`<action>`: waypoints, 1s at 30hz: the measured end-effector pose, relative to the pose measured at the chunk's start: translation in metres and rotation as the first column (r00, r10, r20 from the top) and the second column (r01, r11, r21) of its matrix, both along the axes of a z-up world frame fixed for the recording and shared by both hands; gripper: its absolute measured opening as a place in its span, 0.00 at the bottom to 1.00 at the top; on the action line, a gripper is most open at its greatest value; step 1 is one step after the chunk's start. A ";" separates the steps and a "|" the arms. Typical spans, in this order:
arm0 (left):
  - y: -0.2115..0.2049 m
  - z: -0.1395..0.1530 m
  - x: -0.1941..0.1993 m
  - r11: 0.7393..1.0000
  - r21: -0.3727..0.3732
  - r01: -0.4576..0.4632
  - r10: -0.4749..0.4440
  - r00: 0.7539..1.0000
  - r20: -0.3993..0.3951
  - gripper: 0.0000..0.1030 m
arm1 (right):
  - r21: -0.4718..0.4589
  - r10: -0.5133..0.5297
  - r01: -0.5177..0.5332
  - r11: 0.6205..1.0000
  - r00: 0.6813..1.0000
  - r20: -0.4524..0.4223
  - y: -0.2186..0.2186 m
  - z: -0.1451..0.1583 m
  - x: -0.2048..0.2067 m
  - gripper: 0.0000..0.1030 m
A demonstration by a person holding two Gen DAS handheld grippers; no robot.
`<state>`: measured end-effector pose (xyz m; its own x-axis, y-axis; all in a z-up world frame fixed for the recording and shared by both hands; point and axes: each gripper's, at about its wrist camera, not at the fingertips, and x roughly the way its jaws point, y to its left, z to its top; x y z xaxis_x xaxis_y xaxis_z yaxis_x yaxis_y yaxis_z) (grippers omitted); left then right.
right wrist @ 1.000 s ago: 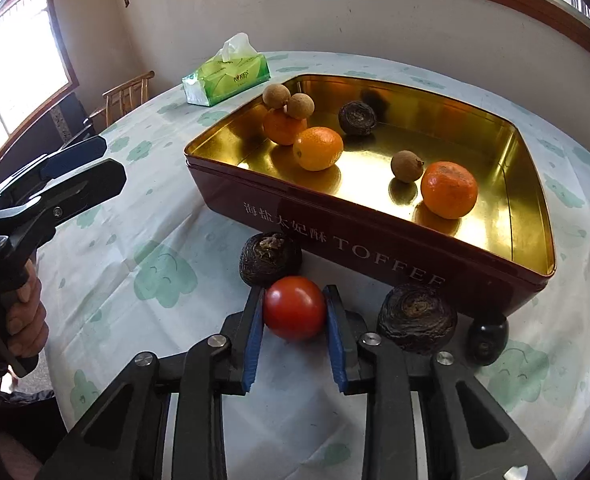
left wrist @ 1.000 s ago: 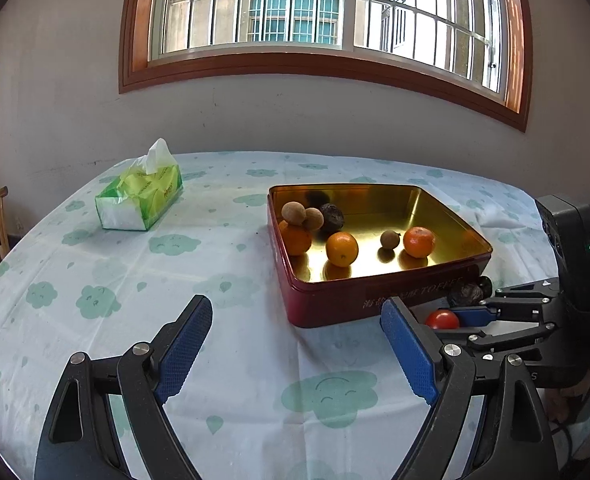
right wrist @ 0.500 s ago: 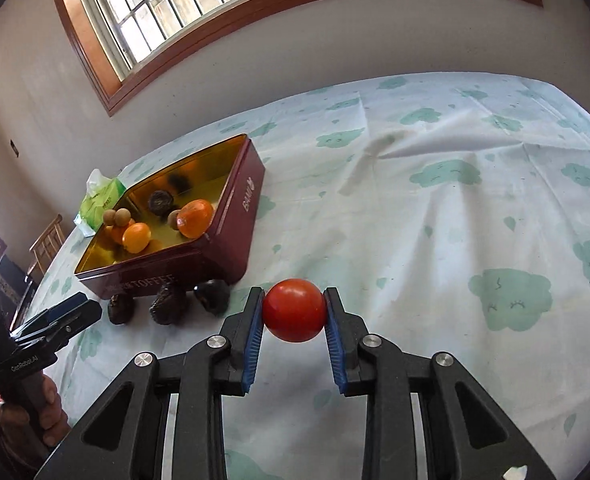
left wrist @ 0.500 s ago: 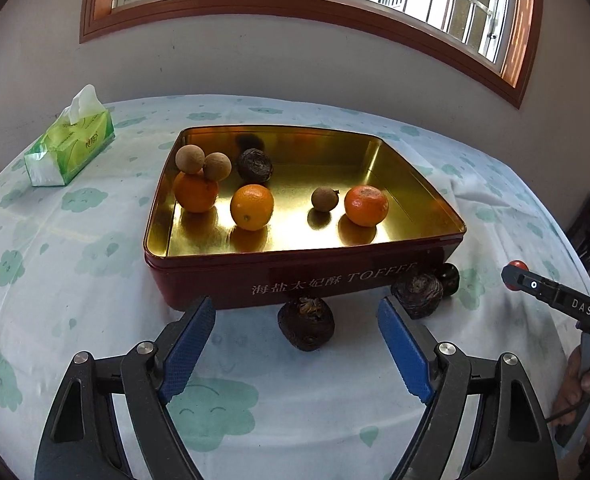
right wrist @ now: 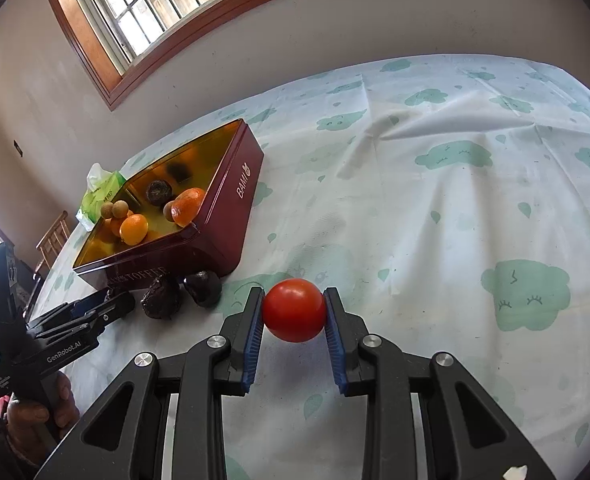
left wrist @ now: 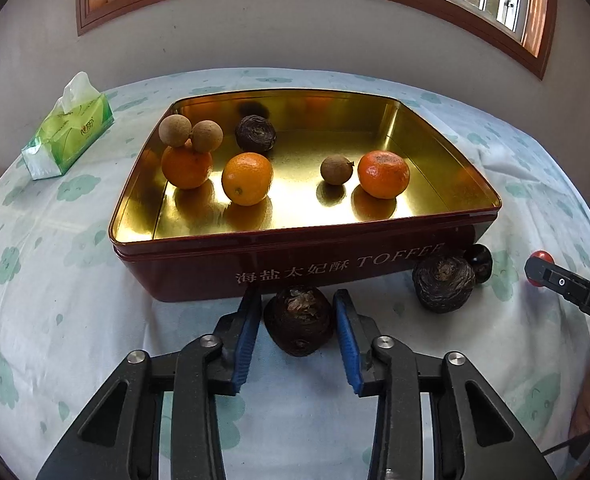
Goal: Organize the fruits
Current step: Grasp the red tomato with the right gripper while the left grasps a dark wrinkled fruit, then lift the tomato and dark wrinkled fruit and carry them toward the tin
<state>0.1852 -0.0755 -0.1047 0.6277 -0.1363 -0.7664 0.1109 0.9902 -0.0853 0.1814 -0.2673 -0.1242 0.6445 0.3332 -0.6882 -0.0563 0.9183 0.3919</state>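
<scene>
A red tin (left wrist: pixel 335 266) with a gold inside holds three oranges, brown longans and a dark fruit. It also shows in the right wrist view (right wrist: pixel 231 216). My left gripper (left wrist: pixel 298 326) has its jaws close around a dark brown fruit (left wrist: pixel 299 320) on the cloth in front of the tin, with small gaps at both pads. A second dark fruit (left wrist: pixel 443 282) and a small black one (left wrist: pixel 479 258) lie to the right. My right gripper (right wrist: pixel 294 312) is shut on a red tomato (right wrist: pixel 294 310) above the cloth, right of the tin.
A green tissue pack (left wrist: pixel 69 138) lies at the far left of the table. The cloud-print tablecloth (right wrist: pixel 455 200) stretches wide to the right of the tin. A wooden chair (right wrist: pixel 53 236) stands beyond the table's left side.
My left gripper moved forward and narrowed its jaws around the dark fruit in front of the tin. My right gripper, still holding the tomato, lifted it away from the tin to the right.
</scene>
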 end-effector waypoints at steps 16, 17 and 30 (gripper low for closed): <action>0.004 0.001 0.000 1.000 -0.019 -0.008 0.008 1.000 0.000 0.34 | -0.038 -0.005 0.004 0.999 1.000 -0.011 0.005 0.000 0.002 0.26; 0.004 0.000 0.000 1.000 -0.021 -0.008 0.008 1.000 0.000 0.34 | -0.041 -0.005 0.004 0.999 1.000 -0.011 0.005 0.000 0.002 0.26; 0.008 0.001 0.000 0.999 -0.042 -0.014 0.014 1.000 0.000 0.34 | -0.091 -0.006 0.005 0.996 1.000 -0.014 0.011 0.001 0.003 0.26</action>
